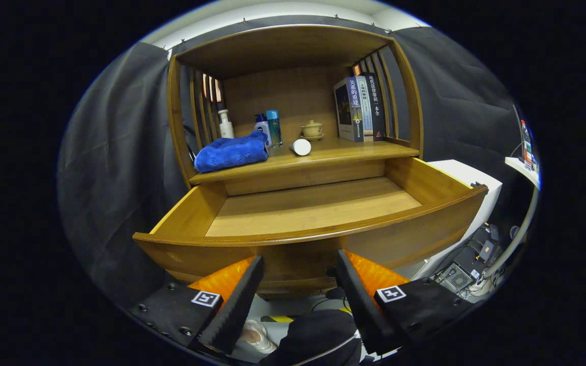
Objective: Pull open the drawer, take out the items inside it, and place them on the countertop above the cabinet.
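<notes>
The wooden drawer (440, 213) stands pulled far out, just beyond my fingers, and its floor is bare wood. On the countertop (323, 155) above it lie a folded blue towel (231, 152) at the left and a white cylinder (301, 147) on its side near the middle. My gripper (299, 264) hangs open in front of the drawer's front panel, its two black fingers wide apart with nothing between them.
At the back of the countertop stand a white bottle (226, 124), two blue bottles (268, 128), a small lidded cup (312, 129) and several upright books (359, 108). A white cabinet (468, 173) and cables sit right of the drawer. A person's shoe (257, 335) shows below.
</notes>
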`<state>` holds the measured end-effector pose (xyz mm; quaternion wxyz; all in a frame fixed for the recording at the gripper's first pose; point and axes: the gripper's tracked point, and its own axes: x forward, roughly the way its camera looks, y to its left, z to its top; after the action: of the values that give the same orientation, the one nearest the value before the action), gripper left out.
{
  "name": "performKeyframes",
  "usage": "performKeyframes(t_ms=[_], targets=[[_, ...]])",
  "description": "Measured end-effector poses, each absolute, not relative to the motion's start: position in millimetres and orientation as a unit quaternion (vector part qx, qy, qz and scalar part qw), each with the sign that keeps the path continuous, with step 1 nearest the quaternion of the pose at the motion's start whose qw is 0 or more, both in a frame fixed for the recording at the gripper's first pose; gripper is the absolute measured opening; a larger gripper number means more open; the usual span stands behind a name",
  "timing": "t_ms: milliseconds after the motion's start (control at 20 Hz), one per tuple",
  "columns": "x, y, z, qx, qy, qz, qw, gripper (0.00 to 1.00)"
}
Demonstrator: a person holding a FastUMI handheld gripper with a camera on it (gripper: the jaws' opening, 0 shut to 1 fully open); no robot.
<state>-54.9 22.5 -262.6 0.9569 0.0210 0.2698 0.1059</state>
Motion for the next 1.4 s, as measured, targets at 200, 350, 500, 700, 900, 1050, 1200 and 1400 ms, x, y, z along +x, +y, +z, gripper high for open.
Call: performKeyframes(t_ms=[200, 350, 500, 700, 900, 1050, 1200, 1400], targets=[[-29, 33, -264, 0.034, 0.273, 0.108, 0.955, 0.96], [-7, 39, -261, 0.034, 0.266, 0.109, 0.957, 0.97], [12, 43, -263, 0.032, 0.267, 0.109, 0.957, 0.97], [33, 46, -269, 0.027, 0.270, 0.111, 0.956, 0.97], [53, 50, -272, 0.026, 0.272, 0.112, 0.955, 0.97], [68, 54, -275, 0.024, 0.273, 0.112, 0.955, 0.97], [84, 59, -278, 0.023, 0.278, 0.113, 0.954, 0.97], [105, 65, -282, 0.015, 0.280, 0.112, 0.953, 0.98]])
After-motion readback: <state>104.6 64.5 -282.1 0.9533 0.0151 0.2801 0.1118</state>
